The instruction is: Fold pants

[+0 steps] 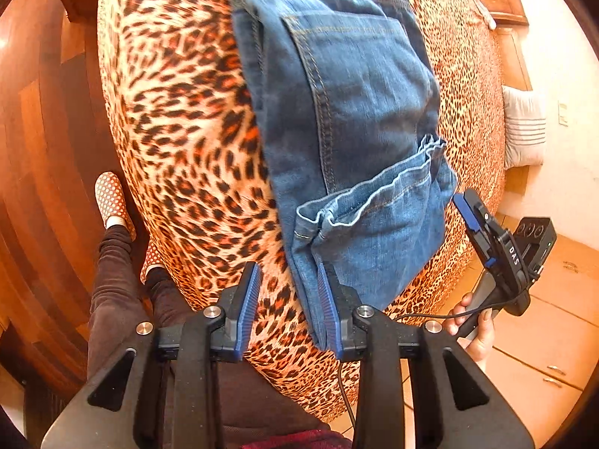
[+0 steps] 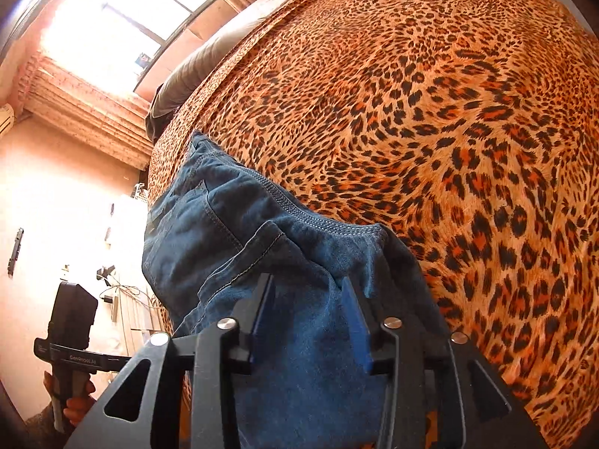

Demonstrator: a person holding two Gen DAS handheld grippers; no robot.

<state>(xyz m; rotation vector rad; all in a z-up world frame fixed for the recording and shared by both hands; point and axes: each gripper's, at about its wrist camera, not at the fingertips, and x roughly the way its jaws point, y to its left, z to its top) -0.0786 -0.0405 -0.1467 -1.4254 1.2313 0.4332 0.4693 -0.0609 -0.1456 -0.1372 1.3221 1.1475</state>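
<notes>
Jeans lie on leopard-print bedspread w/ wood floor beside.

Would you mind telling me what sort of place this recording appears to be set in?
Most likely a home bedroom. The jeans lie on a bed with a leopard-print cover, a striped pillow sits at its far end, and a curtained window lights the room.
</notes>
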